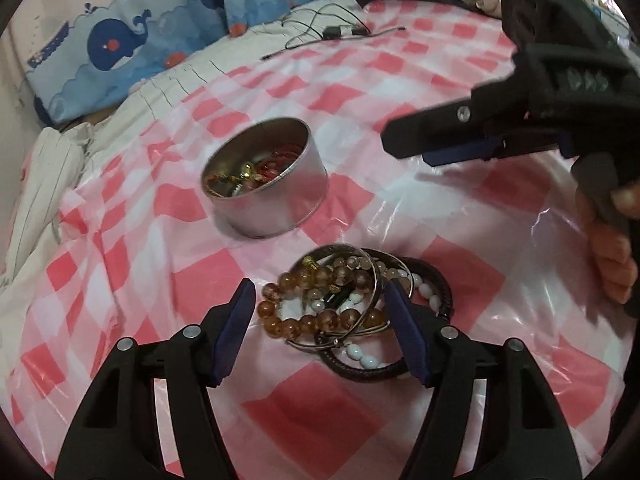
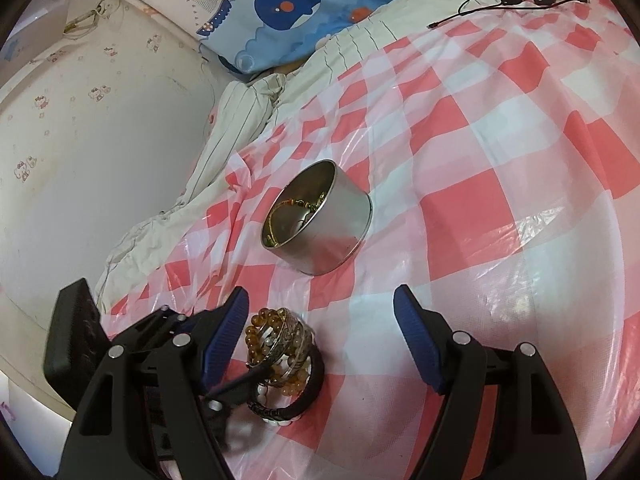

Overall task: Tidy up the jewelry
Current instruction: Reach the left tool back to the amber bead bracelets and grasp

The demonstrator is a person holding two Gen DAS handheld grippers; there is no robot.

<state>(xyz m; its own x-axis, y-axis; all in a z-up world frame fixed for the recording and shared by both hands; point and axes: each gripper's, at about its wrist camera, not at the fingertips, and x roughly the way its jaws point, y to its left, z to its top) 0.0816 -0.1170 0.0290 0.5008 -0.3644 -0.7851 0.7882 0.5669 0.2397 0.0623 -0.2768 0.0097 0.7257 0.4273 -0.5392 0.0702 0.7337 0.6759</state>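
A pile of bracelets point(image 1: 344, 304) lies on the pink checked plastic sheet: amber bead strands, silver bangles, a white bead strand and a dark leather band. My left gripper point(image 1: 320, 328) is open and its fingers straddle the pile. A round silver tin point(image 1: 266, 178) with jewelry inside stands just beyond. My right gripper point(image 2: 320, 340) is open and hovers above the sheet, with the pile point(image 2: 286, 364) by its left finger and the tin point(image 2: 320, 224) ahead. The right gripper also shows in the left wrist view point(image 1: 420, 148).
The pink checked sheet point(image 1: 400, 88) covers a bed. A whale-print pillow point(image 1: 120, 36) and black cables with adapters point(image 1: 332, 30) lie at the far side. A white wall point(image 2: 80, 160) runs along the left edge. A striped cream quilt point(image 2: 240, 120) is bunched there.
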